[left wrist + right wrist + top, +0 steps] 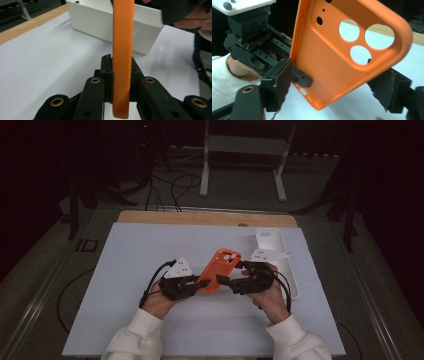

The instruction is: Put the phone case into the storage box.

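While left tongs (121, 75) pinch it, smooth orange case (342, 55).

Dim, dark surroundings — close views perhaps slightly blurred.

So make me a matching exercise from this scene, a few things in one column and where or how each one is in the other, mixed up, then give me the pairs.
Things:
1. orange phone case
2. white tray
3. left gripper
4. right gripper

States:
A. jaws apart on either side of the case, not pressing it
B. held up off the mat between both hands
C. clamped on the case's edge
D. lying on the mat at the person's right

Pairs: 1-B, 2-D, 3-C, 4-A
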`<control>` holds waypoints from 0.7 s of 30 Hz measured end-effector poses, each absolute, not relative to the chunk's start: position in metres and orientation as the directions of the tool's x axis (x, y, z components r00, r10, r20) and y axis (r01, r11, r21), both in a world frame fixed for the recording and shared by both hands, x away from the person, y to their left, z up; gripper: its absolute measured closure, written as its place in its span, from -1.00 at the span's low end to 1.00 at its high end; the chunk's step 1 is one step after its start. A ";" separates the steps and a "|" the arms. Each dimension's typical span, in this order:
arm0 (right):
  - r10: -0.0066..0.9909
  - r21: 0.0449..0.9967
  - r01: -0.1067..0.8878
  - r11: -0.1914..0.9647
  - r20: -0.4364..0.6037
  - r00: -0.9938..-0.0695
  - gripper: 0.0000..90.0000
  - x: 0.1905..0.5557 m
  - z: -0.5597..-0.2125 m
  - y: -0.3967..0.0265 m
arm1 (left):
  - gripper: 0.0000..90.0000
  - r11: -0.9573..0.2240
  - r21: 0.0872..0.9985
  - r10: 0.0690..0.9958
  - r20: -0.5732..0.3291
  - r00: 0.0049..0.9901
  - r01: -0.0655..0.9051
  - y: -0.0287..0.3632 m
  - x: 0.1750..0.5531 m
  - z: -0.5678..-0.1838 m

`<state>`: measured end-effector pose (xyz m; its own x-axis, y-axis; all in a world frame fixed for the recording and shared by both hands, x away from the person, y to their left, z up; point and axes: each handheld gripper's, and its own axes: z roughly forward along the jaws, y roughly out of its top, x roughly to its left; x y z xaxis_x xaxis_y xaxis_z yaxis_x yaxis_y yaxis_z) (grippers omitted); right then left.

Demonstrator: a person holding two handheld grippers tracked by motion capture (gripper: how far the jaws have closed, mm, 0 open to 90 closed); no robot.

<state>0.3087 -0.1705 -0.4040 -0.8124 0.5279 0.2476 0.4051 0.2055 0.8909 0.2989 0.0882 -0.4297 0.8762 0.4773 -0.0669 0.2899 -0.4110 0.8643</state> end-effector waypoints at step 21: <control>0.555 0.890 0.427 0.156 0.279 -0.784 -0.77 0.308 -0.405 -0.175 | 0.81 -0.395 0.876 0.575 0.003 0.818 0.275 0.085 0.293 -0.428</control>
<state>0.3076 -0.1749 -0.4047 -0.7839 0.5548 0.2789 0.4274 0.1562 0.8905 0.2927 0.0851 -0.4279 0.8184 0.5747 0.0026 0.2749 -0.3954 0.8764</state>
